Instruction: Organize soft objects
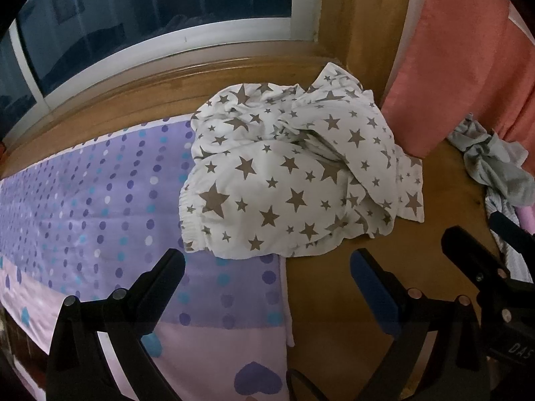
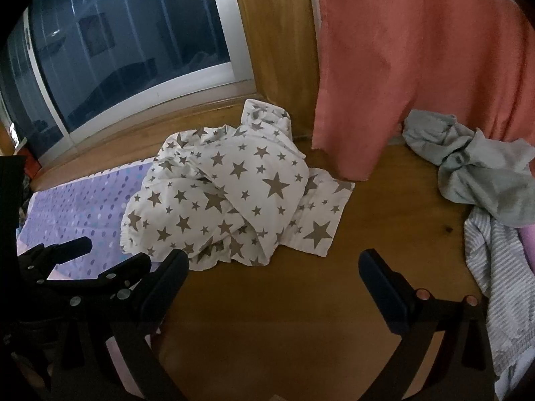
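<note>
Loosely crumpled star-print cloth (image 1: 287,173), elastic hem toward left gripper (image 1: 267,267)

- Both views are dim, with muted colours and soft grain.
- The window (image 1: 160,3) is dark blue and gives little light; faint reflections streak its glass in the right wrist view.
- Fisheye bending curves the window frame (image 1: 167,50), and black vignette fills the corners.
- The near foreground by each gripper lies in deep shadow.
</note>
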A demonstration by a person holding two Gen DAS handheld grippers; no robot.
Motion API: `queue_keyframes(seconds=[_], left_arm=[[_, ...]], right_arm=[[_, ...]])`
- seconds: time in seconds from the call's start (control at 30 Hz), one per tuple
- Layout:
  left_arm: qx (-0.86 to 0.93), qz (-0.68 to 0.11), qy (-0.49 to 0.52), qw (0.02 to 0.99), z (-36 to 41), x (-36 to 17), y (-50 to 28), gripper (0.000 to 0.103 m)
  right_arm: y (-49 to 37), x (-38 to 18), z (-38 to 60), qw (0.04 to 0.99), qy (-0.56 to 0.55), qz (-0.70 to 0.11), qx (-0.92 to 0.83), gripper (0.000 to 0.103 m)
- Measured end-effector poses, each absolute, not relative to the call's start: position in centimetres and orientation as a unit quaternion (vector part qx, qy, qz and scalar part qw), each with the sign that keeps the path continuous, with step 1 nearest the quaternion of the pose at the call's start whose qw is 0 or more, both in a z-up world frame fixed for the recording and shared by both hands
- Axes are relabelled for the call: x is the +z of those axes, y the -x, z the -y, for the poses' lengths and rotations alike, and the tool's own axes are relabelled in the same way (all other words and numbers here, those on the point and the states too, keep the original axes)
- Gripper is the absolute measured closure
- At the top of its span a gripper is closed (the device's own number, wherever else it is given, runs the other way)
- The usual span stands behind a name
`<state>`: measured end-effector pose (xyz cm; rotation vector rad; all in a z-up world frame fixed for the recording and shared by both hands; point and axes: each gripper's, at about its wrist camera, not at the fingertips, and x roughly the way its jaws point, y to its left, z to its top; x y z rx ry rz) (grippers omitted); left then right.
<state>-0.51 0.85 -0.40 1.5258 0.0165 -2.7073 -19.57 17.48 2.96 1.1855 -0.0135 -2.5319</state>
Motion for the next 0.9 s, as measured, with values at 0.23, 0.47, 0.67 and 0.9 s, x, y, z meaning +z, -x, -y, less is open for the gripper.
queue_keyframes(seconds=[0.23, 0.47, 0.67, 0.9], left_arm=[[-0.865, -0.009, -0.501, 0.025, -0.5, -1.0, 1.1, 0.002], [-0.860, -0.016, -0.508, 0.029, 0.1, -1.6, 1.9, 0.002], [-0.865, 0.002, -0.501, 0.028, 0.4, -2.5, 3.7, 0.002], [-0.862, -0.005, -0.505, 0.037, 1.5, -4.3, 6.3, 0.002]], right_arm=[[20.6, 2.2, -17.2, 0.182, -0.430, 0.008, -0.884, 0.000], [21.8, 1.3, -16.6, 0.195, -0.443, 0.009, -0.875, 0.000], [23.8, 0.9, -15.6, 0.207, -0.431, -0.009, -0.878, 0.000], [27.1, -0.6, -13.7, 0.221, -0.432, -0.036, -0.874, 0.000]])
